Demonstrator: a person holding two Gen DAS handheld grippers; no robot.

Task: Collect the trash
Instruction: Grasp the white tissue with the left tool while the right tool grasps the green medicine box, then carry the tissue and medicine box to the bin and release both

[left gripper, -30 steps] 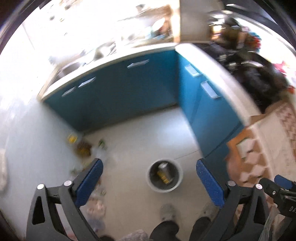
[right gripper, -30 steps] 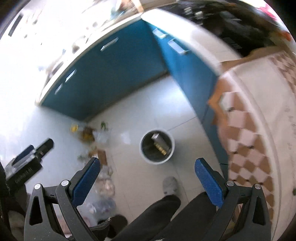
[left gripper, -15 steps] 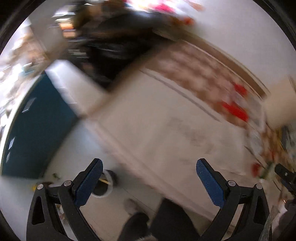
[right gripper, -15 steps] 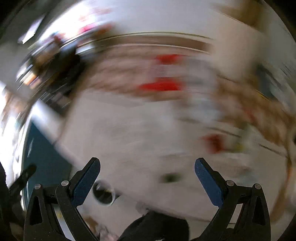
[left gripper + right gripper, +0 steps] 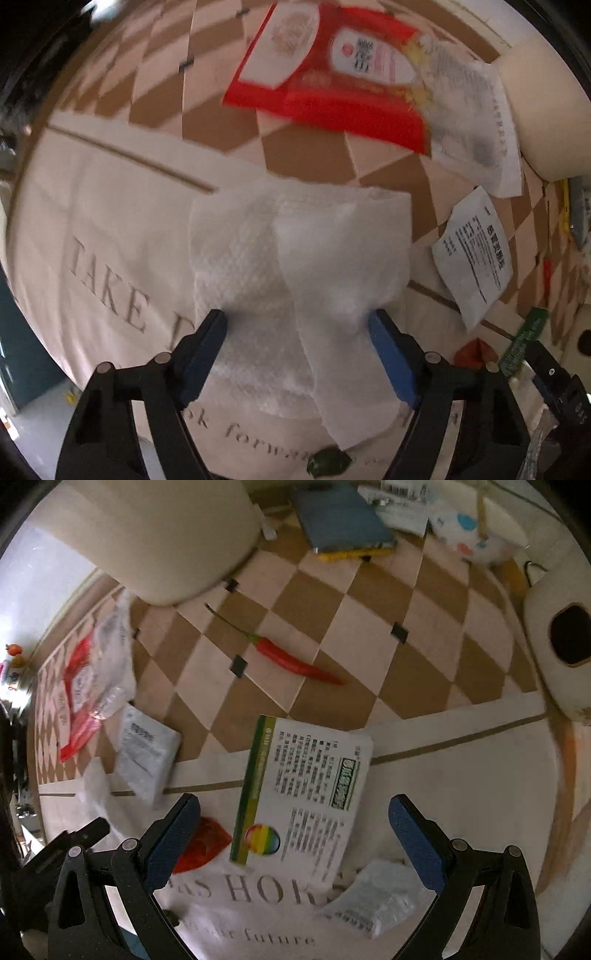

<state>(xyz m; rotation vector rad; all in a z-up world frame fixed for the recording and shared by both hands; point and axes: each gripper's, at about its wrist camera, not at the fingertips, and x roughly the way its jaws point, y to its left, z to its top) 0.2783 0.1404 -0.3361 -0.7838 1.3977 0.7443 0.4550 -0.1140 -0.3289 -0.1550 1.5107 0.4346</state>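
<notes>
A crumpled white paper towel [image 5: 295,258] lies on a cream mat [image 5: 92,221] with grey lettering and a brown check pattern. My left gripper [image 5: 295,325] points down over the towel, its jaws closing with the towel between the blue pads. My right gripper [image 5: 295,819] stands open above a green-and-white printed packet [image 5: 303,794]. Around it lie a red chili [image 5: 291,657], a red wrapper [image 5: 203,845] and a white packet [image 5: 369,897]. A red package [image 5: 332,74] and white printed sachets [image 5: 472,258] lie beyond the towel.
A cream cushion [image 5: 159,535] and a blue notebook [image 5: 340,517] sit at the mat's far side. A white rounded object with a dark opening [image 5: 561,635] stands at the right. A teal cabinet [image 5: 18,350] and pale floor show past the mat's left edge.
Both views swung from the kitchen floor with its bin to the littered mat and dropped lower. The left jaws have narrowed around the paper towel.
</notes>
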